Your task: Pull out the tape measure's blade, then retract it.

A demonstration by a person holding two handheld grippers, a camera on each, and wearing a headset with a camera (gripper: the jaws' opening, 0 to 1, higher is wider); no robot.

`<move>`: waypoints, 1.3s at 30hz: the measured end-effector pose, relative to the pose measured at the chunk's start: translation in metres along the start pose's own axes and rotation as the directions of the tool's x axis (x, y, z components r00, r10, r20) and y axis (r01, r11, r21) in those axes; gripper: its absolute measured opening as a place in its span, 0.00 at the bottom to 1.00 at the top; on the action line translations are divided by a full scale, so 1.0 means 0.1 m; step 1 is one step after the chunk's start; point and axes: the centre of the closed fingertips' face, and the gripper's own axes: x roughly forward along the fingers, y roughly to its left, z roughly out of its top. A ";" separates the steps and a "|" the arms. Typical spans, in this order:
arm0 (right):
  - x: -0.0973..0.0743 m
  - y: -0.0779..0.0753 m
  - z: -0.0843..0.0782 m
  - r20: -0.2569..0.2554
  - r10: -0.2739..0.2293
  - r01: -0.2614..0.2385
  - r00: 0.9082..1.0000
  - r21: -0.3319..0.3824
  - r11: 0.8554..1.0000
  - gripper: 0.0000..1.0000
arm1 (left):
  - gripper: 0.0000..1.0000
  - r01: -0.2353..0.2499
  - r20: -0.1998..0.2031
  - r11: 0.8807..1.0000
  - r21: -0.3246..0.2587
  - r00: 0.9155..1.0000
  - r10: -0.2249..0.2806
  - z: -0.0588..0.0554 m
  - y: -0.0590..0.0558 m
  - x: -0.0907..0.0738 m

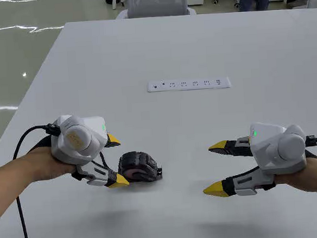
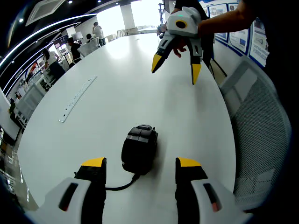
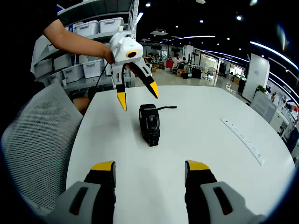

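Observation:
A black tape measure [image 1: 139,167] lies on the white table [image 1: 197,51], its blade drawn inside the case and a thin black strap [image 3: 166,108] trailing from it. My left gripper [image 1: 117,160] is open, its yellow-tipped fingers either side of the case's left end without touching it. In the left gripper view the tape measure [image 2: 139,148] sits just ahead of the left gripper [image 2: 140,162]. My right gripper [image 1: 215,168] is open too, about a hand's width to the right and facing the case. From the right gripper [image 3: 149,165], the tape measure [image 3: 150,123] lies straight ahead.
A white power strip [image 1: 189,84] lies flat across the middle of the table, beyond the grippers. A grey office chair [image 1: 156,2] stands at the far edge, and a mesh chair [image 2: 261,121] sits on my side. Bare tabletop surrounds the tape measure.

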 end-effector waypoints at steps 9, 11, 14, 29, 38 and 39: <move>0.21 -0.02 0.03 0.005 0.036 -0.036 0.999 -0.017 0.999 0.55 | 0.56 0.018 -0.017 1.000 0.014 1.000 -0.018 -0.02 0.04 0.08; 0.26 -0.02 0.04 0.006 0.040 -0.040 0.999 -0.022 0.999 0.54 | 0.56 0.021 -0.020 1.000 0.015 1.000 -0.021 -0.03 0.05 0.09; 0.34 -0.02 0.08 0.009 0.054 -0.054 0.999 -0.034 0.998 0.52 | 0.56 0.025 -0.018 1.000 0.019 1.000 -0.025 -0.02 0.07 0.10; 0.77 0.02 0.10 -0.020 0.110 -0.112 0.994 -0.085 0.990 0.42 | 0.48 0.095 -0.055 0.992 0.086 0.994 -0.091 -0.06 0.01 0.24; 0.94 0.00 0.04 -0.045 0.132 -0.136 0.990 -0.095 0.986 0.37 | 0.41 0.126 -0.074 0.987 0.100 0.990 -0.119 -0.08 0.01 0.31; 0.97 -0.02 0.03 -0.050 0.134 -0.139 0.990 -0.098 0.985 0.36 | 0.40 0.130 -0.078 0.986 0.103 0.989 -0.122 -0.08 0.01 0.33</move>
